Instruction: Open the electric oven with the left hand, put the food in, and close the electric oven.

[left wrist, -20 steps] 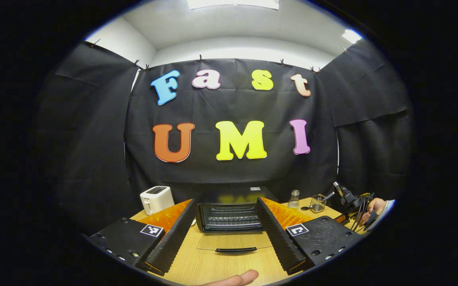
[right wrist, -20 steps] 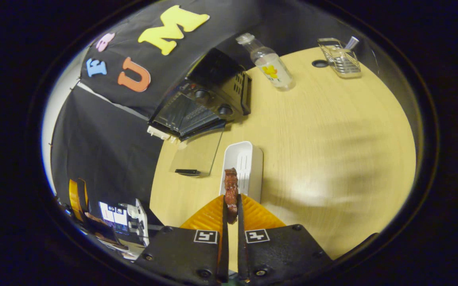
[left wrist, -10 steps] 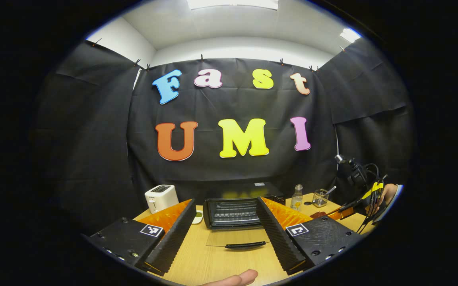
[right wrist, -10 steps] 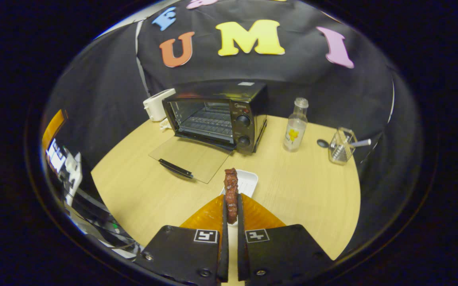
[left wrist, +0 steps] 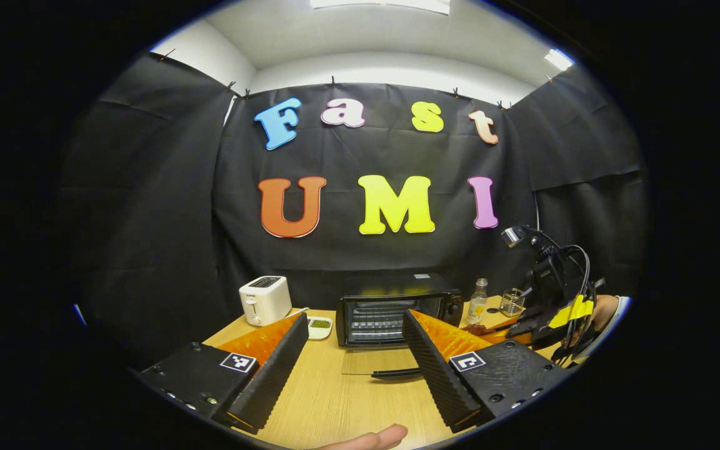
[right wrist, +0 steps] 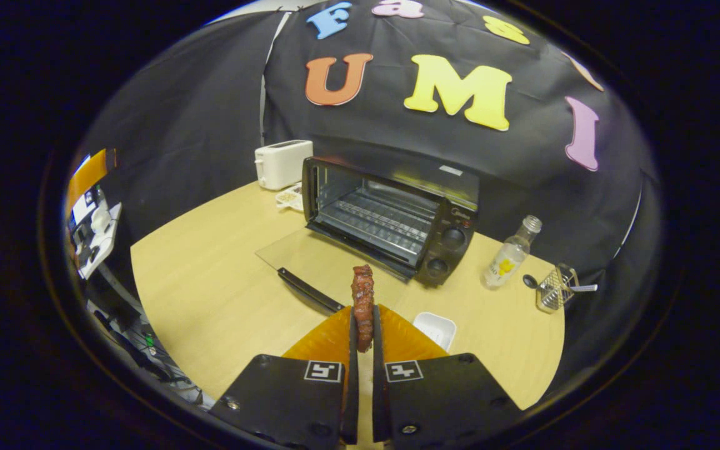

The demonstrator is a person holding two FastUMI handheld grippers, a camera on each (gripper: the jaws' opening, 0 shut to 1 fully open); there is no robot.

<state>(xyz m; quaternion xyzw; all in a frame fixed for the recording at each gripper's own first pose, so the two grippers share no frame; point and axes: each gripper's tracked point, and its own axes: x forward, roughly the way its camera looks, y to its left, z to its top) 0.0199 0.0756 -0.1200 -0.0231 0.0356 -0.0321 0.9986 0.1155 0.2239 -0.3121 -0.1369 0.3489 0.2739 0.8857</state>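
The black electric oven [left wrist: 391, 308] [right wrist: 397, 219] stands at the table's back with its glass door [right wrist: 300, 259] folded flat and the wire rack bare inside. My left gripper [left wrist: 355, 317] is open and holds nothing, well back from the door handle [left wrist: 394, 373]. My right gripper [right wrist: 363, 312] is shut on a reddish-brown strip of meat [right wrist: 363, 297], held above the table in front of the open door. In the left gripper view, the right gripper [left wrist: 494, 331] and the meat [left wrist: 475, 327] appear just right of the oven.
A white toaster [left wrist: 265, 300] [right wrist: 282, 162] and a small dish [left wrist: 320, 325] sit left of the oven. A bottle [right wrist: 510, 253], a wire basket [right wrist: 554, 289] and a white tray [right wrist: 435, 328] lie to its right. A thumb [left wrist: 372, 437] shows below my left gripper.
My right gripper has carried the meat away from the white tray and turned to face the open oven. My left gripper has drawn back from the oven and stayed open.
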